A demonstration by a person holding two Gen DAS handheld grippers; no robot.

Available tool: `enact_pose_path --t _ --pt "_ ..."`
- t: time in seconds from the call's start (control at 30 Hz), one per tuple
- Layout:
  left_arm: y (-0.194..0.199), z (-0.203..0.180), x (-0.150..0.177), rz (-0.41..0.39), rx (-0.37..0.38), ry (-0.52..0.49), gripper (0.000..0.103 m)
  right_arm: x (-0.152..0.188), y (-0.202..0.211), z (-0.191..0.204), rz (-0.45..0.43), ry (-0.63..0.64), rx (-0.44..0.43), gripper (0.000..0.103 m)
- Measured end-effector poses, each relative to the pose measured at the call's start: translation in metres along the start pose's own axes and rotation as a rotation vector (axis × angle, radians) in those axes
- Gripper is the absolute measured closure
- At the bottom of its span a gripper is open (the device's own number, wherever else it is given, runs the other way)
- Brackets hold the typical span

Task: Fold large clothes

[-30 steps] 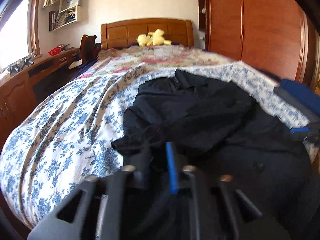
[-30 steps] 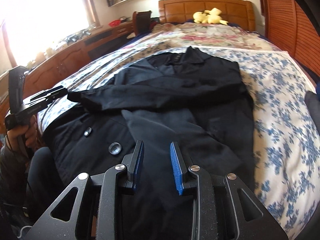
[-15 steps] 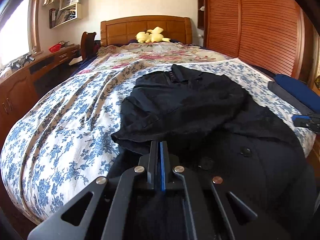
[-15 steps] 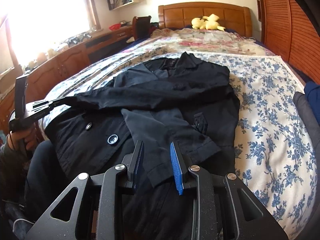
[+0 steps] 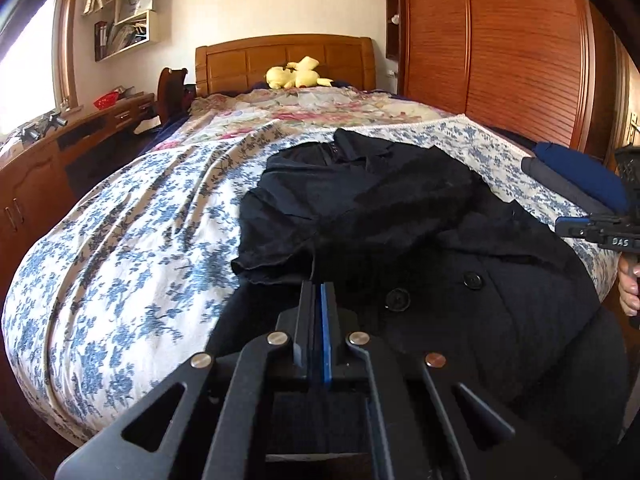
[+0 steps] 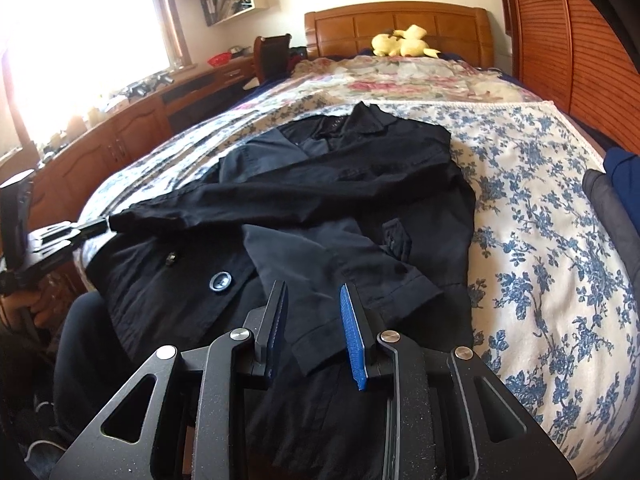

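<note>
1. I see a yellow plush toy lying against the wooden headboard at top centre of both views.
2. A blue-flowered bedspread covers the near part of the bed; a pink-flowered cover lies beyond it, toward the headboard.
3. A slatted wooden wardrobe fills the upper right.
4. A wall shelf with books hangs at upper left.
5. A long wooden desk runs below the bright window on the left.
6. A red basket sits on that desk.
7. Folded blue and grey fabric rests at the right edge.
</note>
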State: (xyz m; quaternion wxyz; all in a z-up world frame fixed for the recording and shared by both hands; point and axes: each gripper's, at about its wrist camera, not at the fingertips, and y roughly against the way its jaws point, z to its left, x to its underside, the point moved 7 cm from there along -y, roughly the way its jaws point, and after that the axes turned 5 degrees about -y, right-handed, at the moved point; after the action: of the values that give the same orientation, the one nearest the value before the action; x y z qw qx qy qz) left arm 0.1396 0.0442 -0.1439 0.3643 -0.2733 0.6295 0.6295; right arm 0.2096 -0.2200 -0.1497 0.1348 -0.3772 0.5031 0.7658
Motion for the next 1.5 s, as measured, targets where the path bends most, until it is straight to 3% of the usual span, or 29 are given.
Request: enact_pose_path --t 0.17,0.23,0.33,0.4,0.77,1.0,1.33,1.5 --pt "0.004 0.018 0.005 0.004 -0.021 -0.012 0.09 0.004 -0.001 -0.012 0.003 0.006 0.056 0.075" --pt "0.002 0.025 0.01 0.012 -0.032 -0.022 0.077 0.006 0.001 -0.017 0.0 0.006 0.078 0.067" --pt "-0.004 0.036 0.019 0.035 -0.038 -0.022 0.072 0.009 0.005 -0.026 -0.006 0.004 0.111 0.052" --pt "-0.009 0.044 0.026 0.054 -0.044 -0.014 0.07 0.013 0.005 -0.034 0.002 0.004 0.141 0.05" --pt "-0.035 0.075 0.061 0.163 -0.073 0.025 0.069 0.044 -0.002 -0.072 0.085 -0.045 0.227 0.049" --pt "-0.038 0.079 0.067 0.157 -0.087 0.024 0.067 0.056 -0.006 -0.078 0.114 -0.051 0.23 0.047" --pt "-0.038 0.08 0.069 0.148 -0.096 0.033 0.067 0.057 -0.002 -0.052 0.159 -0.092 0.07 0.045" --pt "-0.038 0.081 0.07 0.146 -0.094 0.038 0.067 0.055 -0.007 -0.04 0.17 -0.037 0.095 0.045"
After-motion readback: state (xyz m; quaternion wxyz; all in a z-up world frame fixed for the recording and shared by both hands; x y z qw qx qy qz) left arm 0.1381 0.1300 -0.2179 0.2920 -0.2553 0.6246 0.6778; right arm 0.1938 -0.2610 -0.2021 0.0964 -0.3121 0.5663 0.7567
